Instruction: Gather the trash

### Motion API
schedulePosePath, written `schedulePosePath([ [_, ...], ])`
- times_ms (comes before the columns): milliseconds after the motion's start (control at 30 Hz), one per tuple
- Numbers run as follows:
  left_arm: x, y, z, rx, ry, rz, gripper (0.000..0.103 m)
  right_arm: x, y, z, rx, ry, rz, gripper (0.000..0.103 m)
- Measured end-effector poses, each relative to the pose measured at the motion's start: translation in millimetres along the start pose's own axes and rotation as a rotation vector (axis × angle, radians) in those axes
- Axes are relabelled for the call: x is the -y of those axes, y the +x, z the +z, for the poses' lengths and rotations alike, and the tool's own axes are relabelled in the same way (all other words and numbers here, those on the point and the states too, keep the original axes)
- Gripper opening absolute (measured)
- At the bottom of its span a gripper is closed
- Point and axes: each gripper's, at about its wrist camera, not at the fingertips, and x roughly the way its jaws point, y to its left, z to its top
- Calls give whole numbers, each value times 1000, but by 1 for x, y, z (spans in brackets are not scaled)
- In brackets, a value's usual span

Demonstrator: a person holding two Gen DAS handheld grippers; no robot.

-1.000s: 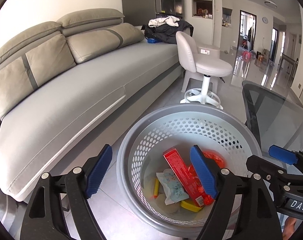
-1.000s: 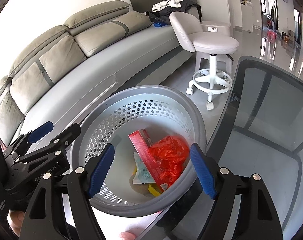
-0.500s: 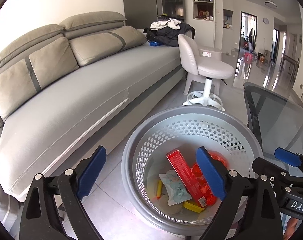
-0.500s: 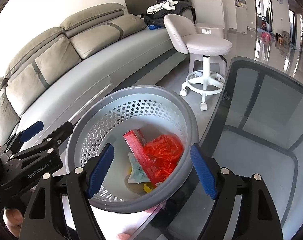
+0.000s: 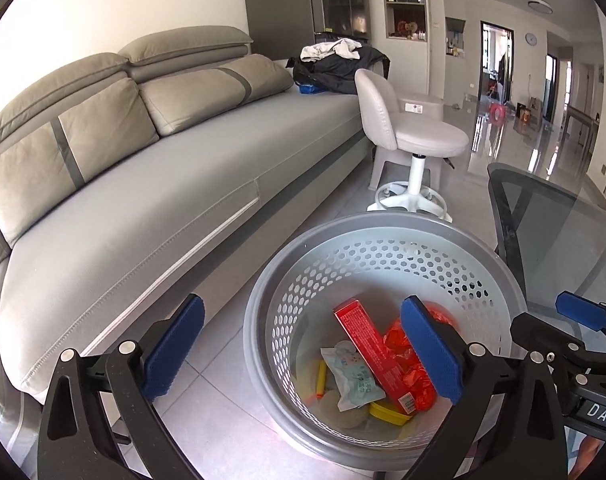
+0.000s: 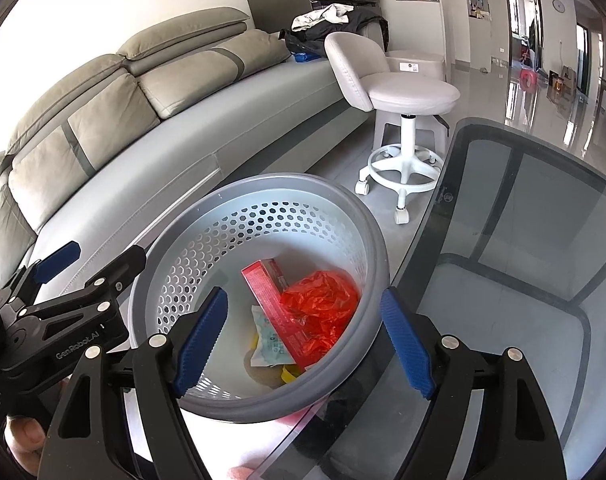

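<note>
While both grippers gape empty | basket (image 5: 383,232) holds red box (image 5: 369,346), orange wrapper (image 6: 323,304)

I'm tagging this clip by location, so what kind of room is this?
Most likely a home living room: a long grey sofa with back cushions, a glass-topped table, and a perforated waste basket on the tiled floor holding wrappers and a red box.

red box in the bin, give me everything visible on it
The red box is long, flat and narrow, cardboard by the look, with small print too fine to read. It lies tilted inside the grey perforated basket, one end raised toward the wall. It rests on a pale printed wrapper and against crumpled red plastic. No claw touches it.
</note>
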Motion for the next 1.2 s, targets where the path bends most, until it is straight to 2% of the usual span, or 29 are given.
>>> schedulePosePath([
  [1200, -4, 1, 1, -2, -25, 7, 97, 0, -3, 0, 1, 2, -4, 76],
])
